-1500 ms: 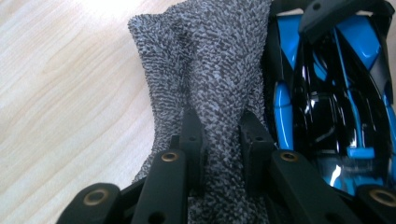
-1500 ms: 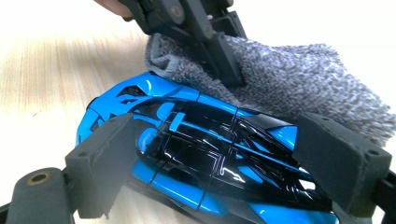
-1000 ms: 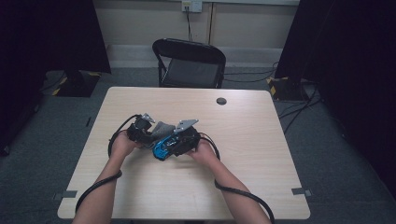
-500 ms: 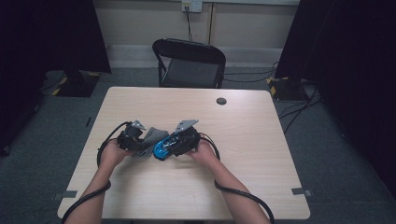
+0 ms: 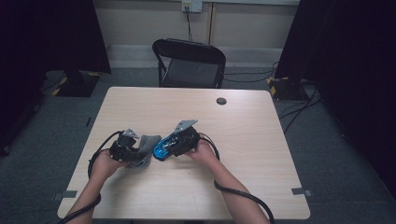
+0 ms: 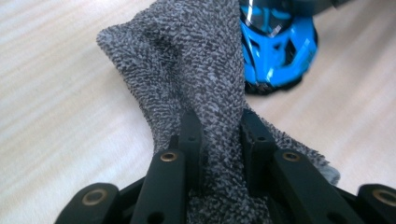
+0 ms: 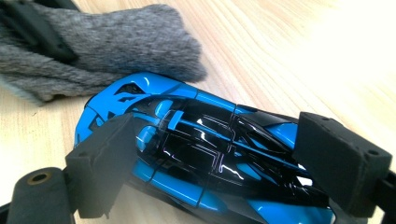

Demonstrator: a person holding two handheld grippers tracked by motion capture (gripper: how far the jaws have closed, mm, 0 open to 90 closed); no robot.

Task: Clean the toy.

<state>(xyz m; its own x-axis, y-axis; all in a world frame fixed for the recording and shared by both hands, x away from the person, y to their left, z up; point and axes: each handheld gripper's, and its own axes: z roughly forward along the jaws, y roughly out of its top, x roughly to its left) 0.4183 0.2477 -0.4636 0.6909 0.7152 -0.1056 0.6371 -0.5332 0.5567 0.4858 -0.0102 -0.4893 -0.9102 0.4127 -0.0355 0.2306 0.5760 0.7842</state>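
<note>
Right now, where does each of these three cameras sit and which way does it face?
High view: above the person's side, facing forward and down on the table; forearms, both hands, left gripper, right gripper.
Left gripper view: rides that gripper, facing along its jaws shut on the grey cloth.
Right gripper view: rides that gripper, facing along its jaws clamped on the blue toy car.
All three share the cloth and the car.

There were two grippers [image 5: 140, 151] [image 5: 163, 148], one grey cloth [image 5: 145, 148], one blue toy car [image 5: 163, 147], one table [image 5: 261, 154] and one black chair [image 5: 189, 60].
</note>
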